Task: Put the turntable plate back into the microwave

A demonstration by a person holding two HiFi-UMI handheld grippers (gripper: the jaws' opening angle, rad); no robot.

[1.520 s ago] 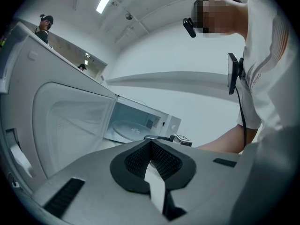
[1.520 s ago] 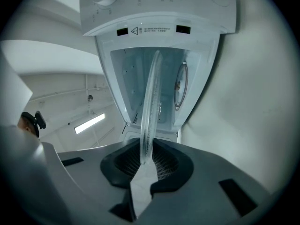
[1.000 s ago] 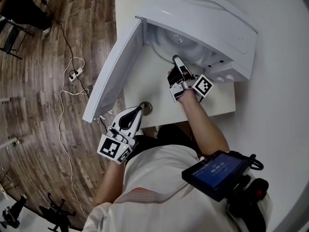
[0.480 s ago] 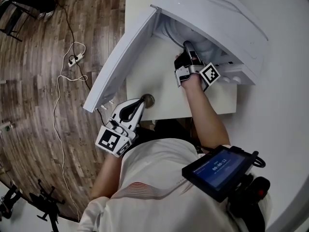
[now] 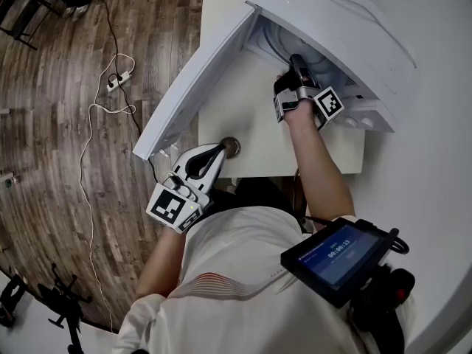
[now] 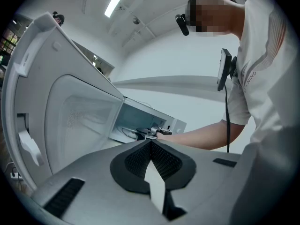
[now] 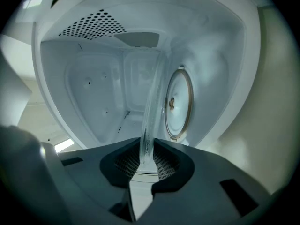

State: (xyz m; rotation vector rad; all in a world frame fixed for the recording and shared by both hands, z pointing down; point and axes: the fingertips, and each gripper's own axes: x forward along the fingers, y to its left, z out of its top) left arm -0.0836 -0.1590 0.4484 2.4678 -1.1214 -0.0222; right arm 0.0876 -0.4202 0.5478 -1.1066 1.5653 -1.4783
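Where right claw (image 7: 146, 150) grips, one plate (image 7: 151, 107).

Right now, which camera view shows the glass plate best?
The right gripper view: the glass plate stands edge-on, clamped in the right gripper, inside the microwave. The head and left gripper views barely show it.

Lab (cable (image 5: 83, 175), power strip (image 5: 114, 82))

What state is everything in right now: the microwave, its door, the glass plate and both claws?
White microwave: cavity exposed.
White microwave door: swung wide open.
Clear round glass turntable plate: held by its rim inside the cavity, not yet seated.
Round roller ring: in the cavity, uncovered.
Right claw: shut on the plate's rim.
Left claw: shut, empty.
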